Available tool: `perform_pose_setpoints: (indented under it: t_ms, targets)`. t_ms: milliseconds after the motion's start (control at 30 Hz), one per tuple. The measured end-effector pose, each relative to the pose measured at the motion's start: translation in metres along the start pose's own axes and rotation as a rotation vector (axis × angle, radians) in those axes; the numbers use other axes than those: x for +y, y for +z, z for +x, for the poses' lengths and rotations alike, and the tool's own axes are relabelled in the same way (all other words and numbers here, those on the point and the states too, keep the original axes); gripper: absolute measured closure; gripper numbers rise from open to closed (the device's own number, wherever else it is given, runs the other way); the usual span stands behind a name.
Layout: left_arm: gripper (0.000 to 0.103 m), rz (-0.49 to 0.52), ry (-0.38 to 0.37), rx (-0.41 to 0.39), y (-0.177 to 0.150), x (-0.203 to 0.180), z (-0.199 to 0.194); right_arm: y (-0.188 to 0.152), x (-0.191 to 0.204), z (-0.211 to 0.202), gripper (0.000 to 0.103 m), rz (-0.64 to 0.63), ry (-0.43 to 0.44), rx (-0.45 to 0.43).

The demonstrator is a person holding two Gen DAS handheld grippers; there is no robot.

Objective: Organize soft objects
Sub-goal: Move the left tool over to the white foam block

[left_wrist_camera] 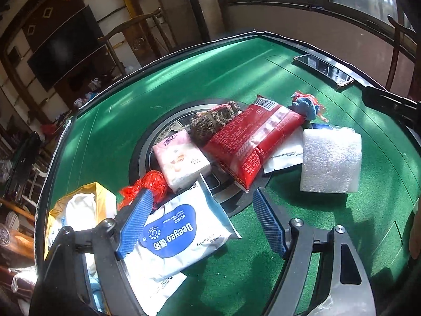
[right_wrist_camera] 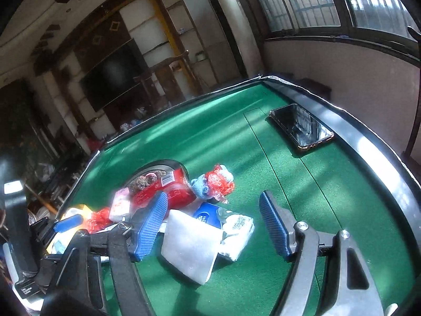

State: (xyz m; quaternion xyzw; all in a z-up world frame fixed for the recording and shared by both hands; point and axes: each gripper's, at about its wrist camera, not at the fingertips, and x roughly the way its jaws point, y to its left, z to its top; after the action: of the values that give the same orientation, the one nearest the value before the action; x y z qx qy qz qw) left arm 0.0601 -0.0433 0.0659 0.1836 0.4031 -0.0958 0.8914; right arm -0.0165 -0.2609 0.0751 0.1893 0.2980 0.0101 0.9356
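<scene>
A: Left gripper [left_wrist_camera: 204,221] spread wide, holding nothing, over the white wipes pack [left_wrist_camera: 179,237] on the green table [left_wrist_camera: 302,226].

B: Right gripper [right_wrist_camera: 213,223] gapes empty too, white foam block [right_wrist_camera: 189,245] lying between its fingers.

Left wrist camera sits low and close over the green table [left_wrist_camera: 236,79], looking forward between its own blue fingers [left_wrist_camera: 135,218] at the pile, wipes pack [left_wrist_camera: 181,234] right under the lens. Right wrist camera looks from farther right and a little higher, across the same felt toward the window wall, phone [right_wrist_camera: 301,126] ahead. Both catch the red packet [left_wrist_camera: 252,142] [right_wrist_camera: 173,189], the foam block [left_wrist_camera: 330,158] [right_wrist_camera: 190,245] and the dark TV wall behind
</scene>
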Motion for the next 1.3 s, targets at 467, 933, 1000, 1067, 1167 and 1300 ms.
perform_pose_setpoints:
  t_ms: [467,933,1000,1067,1167,1300]
  targets:
    - [0.025,0.012,-0.088,-0.020,0.031,-0.012,0.026,0.000,-0.005,0.000,0.035,0.049,0.032,0.009]
    - [0.015,0.300,0.022,-0.181,0.064,-0.058,0.040,0.001,-0.012,0.004,0.035,0.089,0.026,0.029]
    - [0.015,0.268,-0.116,-0.159,0.061,-0.054,0.032,0.001,-0.014,0.003,0.035,0.101,0.034,0.027]
    - [0.015,0.264,-0.243,-0.133,0.053,-0.059,0.024,0.002,-0.016,0.002,0.035,0.113,0.035,0.023]
    - [0.015,0.295,-0.318,-0.140,0.046,-0.080,0.021,0.004,-0.019,0.002,0.035,0.125,0.040,0.019]
    - [0.015,0.284,-0.296,-0.153,0.047,-0.094,0.023,0.003,-0.020,0.002,0.036,0.133,0.034,0.023]
